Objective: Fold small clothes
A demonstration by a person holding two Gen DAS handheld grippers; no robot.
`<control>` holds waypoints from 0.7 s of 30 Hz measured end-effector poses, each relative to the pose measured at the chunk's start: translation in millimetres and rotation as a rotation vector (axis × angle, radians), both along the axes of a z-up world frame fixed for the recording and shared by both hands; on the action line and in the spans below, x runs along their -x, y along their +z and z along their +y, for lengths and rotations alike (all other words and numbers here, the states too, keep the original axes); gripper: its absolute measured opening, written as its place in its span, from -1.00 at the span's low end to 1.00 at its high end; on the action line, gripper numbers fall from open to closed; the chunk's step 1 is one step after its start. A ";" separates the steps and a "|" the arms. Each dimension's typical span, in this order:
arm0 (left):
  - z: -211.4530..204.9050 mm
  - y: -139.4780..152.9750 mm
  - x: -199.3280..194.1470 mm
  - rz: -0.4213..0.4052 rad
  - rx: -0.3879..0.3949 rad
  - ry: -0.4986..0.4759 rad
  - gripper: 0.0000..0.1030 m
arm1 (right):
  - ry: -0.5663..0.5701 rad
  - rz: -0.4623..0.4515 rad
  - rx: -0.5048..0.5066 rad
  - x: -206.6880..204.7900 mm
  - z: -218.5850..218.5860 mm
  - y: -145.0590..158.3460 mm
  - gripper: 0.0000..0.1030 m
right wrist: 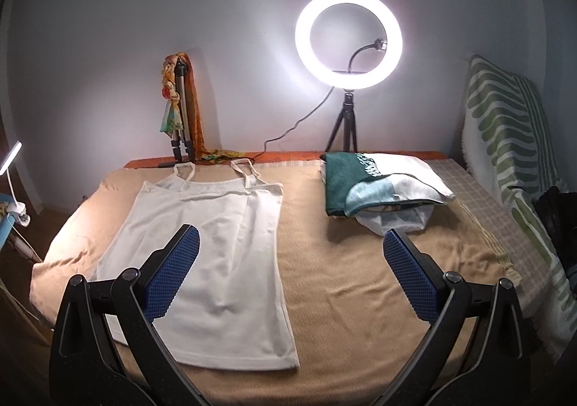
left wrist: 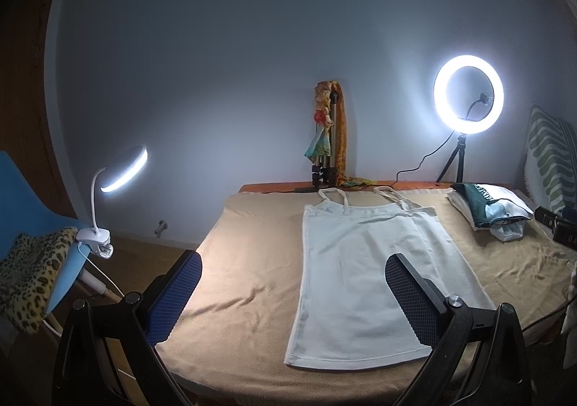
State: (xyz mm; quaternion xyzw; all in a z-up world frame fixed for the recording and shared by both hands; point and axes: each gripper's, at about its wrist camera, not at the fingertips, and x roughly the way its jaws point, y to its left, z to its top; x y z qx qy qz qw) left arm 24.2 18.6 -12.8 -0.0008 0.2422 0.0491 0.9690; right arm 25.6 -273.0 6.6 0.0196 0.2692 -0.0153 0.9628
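A white strappy camisole [left wrist: 360, 269] lies flat on the tan blanket [left wrist: 252, 243], straps towards the wall, hem nearest me. It also shows in the right wrist view [right wrist: 223, 247]. My left gripper [left wrist: 294, 292] is open and empty, held above the hem end; its right finger overlaps the camisole's lower right. My right gripper [right wrist: 290, 265] is open and empty, above the camisole's right edge and the bare blanket [right wrist: 360, 279].
A pile of folded clothes [right wrist: 378, 186] sits at the back right, also in the left wrist view [left wrist: 487, 209]. A ring light [right wrist: 348, 39] and a draped tripod [right wrist: 180, 106] stand at the wall. A clip lamp [left wrist: 108, 211] is on a blue chair [left wrist: 29, 204] left. A striped cushion [right wrist: 512, 153] stands right.
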 end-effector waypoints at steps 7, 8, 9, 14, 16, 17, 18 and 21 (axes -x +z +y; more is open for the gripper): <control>27.5 -38.2 -27.7 0.065 0.014 -0.015 0.95 | 0.164 0.037 -0.064 -52.0 19.5 2.9 1.00; 32.4 -46.6 -32.8 0.093 0.029 -0.022 0.91 | 0.177 0.053 -0.068 -60.5 24.8 2.3 1.00; 37.3 -55.3 -37.3 0.121 0.049 -0.032 0.88 | 0.194 0.071 -0.079 -70.0 30.3 1.4 1.00; 59.4 -96.6 -54.6 0.237 0.153 -0.082 0.72 | 0.287 0.123 -0.142 -110.3 57.4 -4.4 1.00; 66.9 -113.4 -62.8 0.286 0.207 -0.108 0.65 | 0.318 0.139 -0.148 -128.5 72.5 -7.0 1.00; 70.0 -122.5 -67.2 0.311 0.240 -0.127 0.60 | 0.331 0.148 -0.147 -137.7 80.3 -9.0 0.99; 71.2 -130.2 -70.9 0.333 0.266 -0.140 0.58 | 0.347 0.162 -0.147 -148.0 89.6 -11.8 0.93; 73.1 -154.3 -82.6 0.400 0.318 -0.177 0.45 | 0.396 0.207 -0.150 -174.5 117.8 -21.7 0.79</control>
